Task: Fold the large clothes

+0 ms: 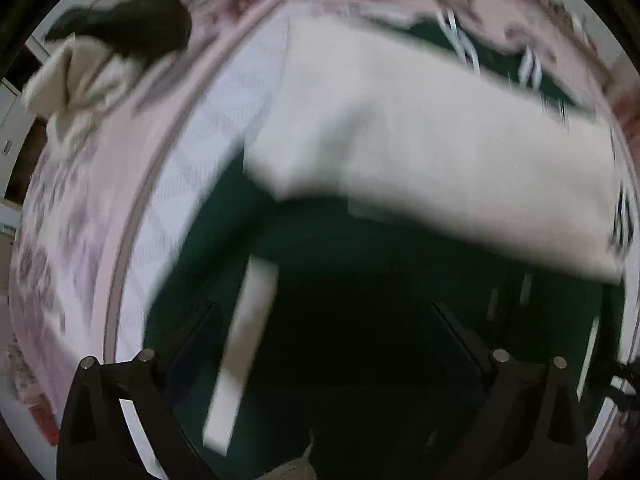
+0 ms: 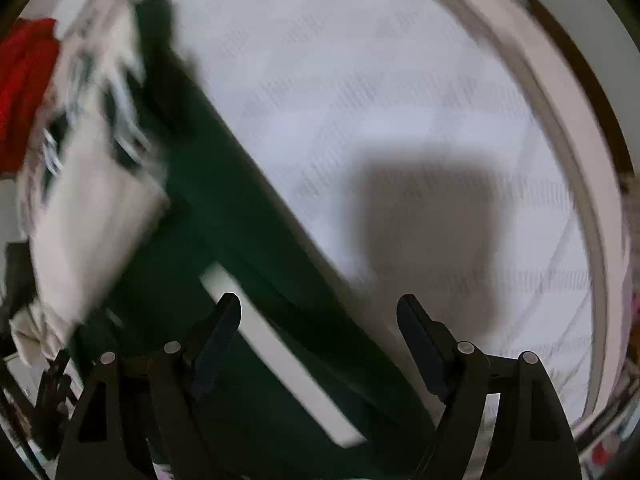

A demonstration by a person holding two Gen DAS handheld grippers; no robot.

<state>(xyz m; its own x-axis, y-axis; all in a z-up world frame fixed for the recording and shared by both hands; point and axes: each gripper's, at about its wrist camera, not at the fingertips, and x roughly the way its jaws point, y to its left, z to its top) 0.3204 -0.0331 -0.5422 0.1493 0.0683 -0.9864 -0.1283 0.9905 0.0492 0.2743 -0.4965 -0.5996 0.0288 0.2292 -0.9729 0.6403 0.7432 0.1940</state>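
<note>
Plainly, the folding is partway through. The dark green garment with white stripes [image 1: 344, 248] lies spread on the white quilted bed cover [image 1: 208, 128], and a cream-white panel of cloth [image 1: 432, 152] lies folded across it from the centre toward 3 o'clock in the left wrist view; whether that panel belongs to the garment I cannot tell. The left tongs [image 1: 324, 344] stand apart, low over the green cloth, gripping nothing visible. The right tongs [image 2: 320, 328] are likewise spread apart above the garment's edge at 6 o'clock. A rumpled beige and black clothes pile [image 1: 104, 56] waits at 10 o'clock, so further folds and garments likely remain.
</note>
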